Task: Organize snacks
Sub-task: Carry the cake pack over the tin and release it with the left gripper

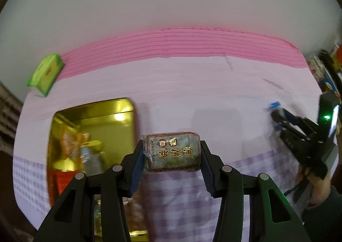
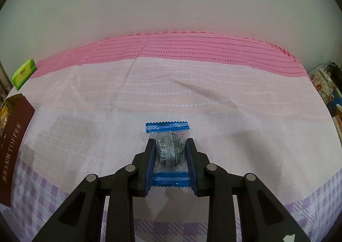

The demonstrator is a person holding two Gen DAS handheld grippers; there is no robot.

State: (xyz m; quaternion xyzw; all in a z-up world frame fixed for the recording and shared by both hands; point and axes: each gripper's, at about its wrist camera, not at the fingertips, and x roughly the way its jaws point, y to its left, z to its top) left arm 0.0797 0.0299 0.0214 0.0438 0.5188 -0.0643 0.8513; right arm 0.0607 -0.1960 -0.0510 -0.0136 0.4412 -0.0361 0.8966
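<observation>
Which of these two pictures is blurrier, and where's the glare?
Left wrist view: motion-smeared, worst on the right gripper and the gold tin, whose inside wall throws bright glare; the held brown packet stays sharp. Right wrist view: crisp, evenly lit, the blue-ended packet in focus; both bend at the edges.

You've got a table under a cloth (image 2: 192, 92): pink band at the far edge, pale middle, purple check near you. On it: green packet (image 1: 46, 74) at the far left, gold tin (image 1: 119, 111) with snacks inside, blue-ended wrapped snack (image 2: 168, 148) mid-cloth.
</observation>
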